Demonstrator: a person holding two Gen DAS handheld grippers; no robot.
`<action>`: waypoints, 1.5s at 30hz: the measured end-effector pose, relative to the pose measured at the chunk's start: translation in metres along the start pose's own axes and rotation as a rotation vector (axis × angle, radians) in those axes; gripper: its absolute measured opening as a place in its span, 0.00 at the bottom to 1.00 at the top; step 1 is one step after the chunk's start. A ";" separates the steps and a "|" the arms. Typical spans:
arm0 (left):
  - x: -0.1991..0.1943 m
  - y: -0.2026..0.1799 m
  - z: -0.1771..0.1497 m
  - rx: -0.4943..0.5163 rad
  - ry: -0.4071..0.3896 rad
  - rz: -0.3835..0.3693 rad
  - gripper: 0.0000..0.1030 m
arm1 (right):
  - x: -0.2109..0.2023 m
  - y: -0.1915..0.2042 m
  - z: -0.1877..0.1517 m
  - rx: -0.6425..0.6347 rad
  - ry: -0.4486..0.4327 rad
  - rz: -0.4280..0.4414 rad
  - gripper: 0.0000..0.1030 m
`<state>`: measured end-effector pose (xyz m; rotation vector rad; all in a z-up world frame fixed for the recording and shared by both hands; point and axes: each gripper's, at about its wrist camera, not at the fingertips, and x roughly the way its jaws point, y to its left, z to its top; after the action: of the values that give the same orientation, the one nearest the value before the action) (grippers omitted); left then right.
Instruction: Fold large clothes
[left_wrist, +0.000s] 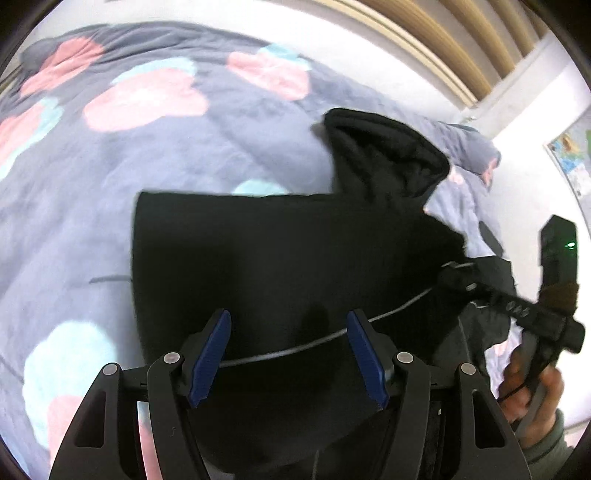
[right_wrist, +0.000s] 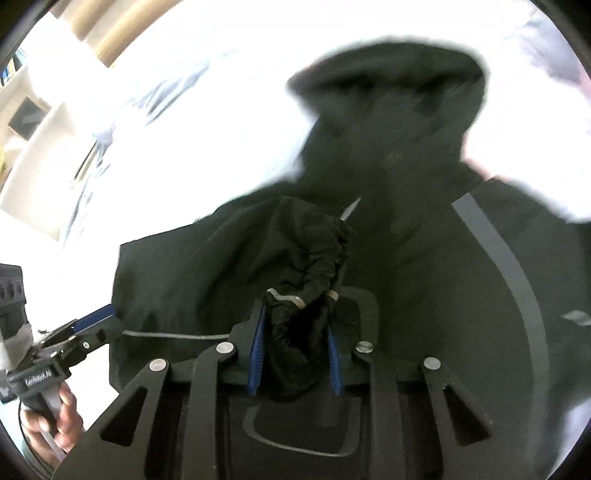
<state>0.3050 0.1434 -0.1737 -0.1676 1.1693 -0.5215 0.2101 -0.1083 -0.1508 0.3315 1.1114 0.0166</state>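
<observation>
On the bed, the floral duvet (left_wrist: 110, 177) carries a black hooded jacket (left_wrist: 280, 251), spread flat with its hood (left_wrist: 384, 155) pointing away toward the far side. Farthest left, the left tongs (left_wrist: 288, 354) hover just above the near part of the jacket with the blue pads standing wide apart and nothing between them (a thin grey piping line runs across the fabric under them); they look placed there to take or press down the body while the other side is folded, though that is a judgement. Moving right, the right tongs (right_wrist: 295, 354) are closed on a bunched, elasticated sleeve cuff (right_wrist: 310, 266), lifted clear above the jacket's body, probably so the sleeve can be laid inward across the chest. In the left wrist view the person's right hand (left_wrist: 532, 391) wraps the handle from below, the tool angled in toward the jacket's centre. In the right wrist view the left hand (right_wrist: 55, 417) grips its handle low at the frame's edge.
</observation>
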 end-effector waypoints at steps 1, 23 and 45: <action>0.005 -0.006 0.003 0.012 0.002 -0.012 0.65 | -0.014 -0.010 0.004 -0.003 -0.025 -0.029 0.30; 0.132 -0.063 -0.004 0.177 0.163 0.122 0.70 | 0.009 -0.194 -0.024 0.209 0.115 -0.372 0.46; 0.080 -0.073 -0.045 0.232 0.194 0.174 0.70 | 0.053 -0.139 -0.014 0.244 0.150 -0.282 0.51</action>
<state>0.2649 0.0483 -0.2294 0.1862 1.2879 -0.5228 0.2005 -0.2276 -0.2403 0.3924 1.3043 -0.3512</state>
